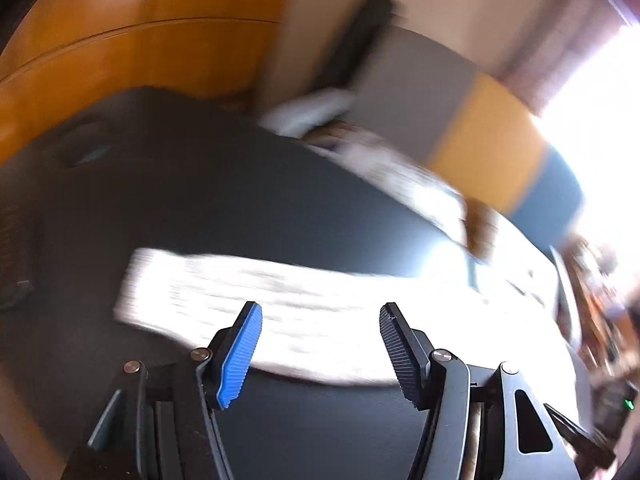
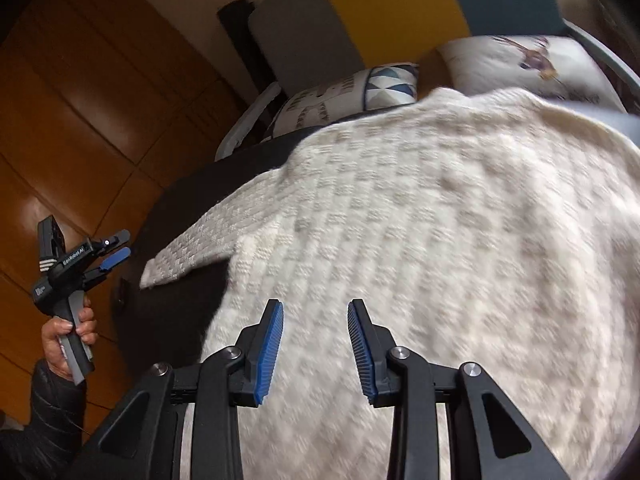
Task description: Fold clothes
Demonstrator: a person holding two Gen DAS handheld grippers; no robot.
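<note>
Only the right wrist view is showing the left gripper (image 2: 116, 249), reading "GenRobot.AI", jaws parted and empty, while the right gripper (image 2: 315, 350) is hovering part-open, gripping nothing, over the cream knitted sweater (image 2: 440, 240).

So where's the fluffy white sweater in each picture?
Left wrist view: the white sweater shows as a blurred bright band, probably its sleeve, across the middle, just beyond the open left gripper.
Right wrist view: it fills the centre and right, with one sleeve reaching left; the right gripper stands open over it.
Shared landmark: the grey, yellow and blue headboard appears in both.
</note>
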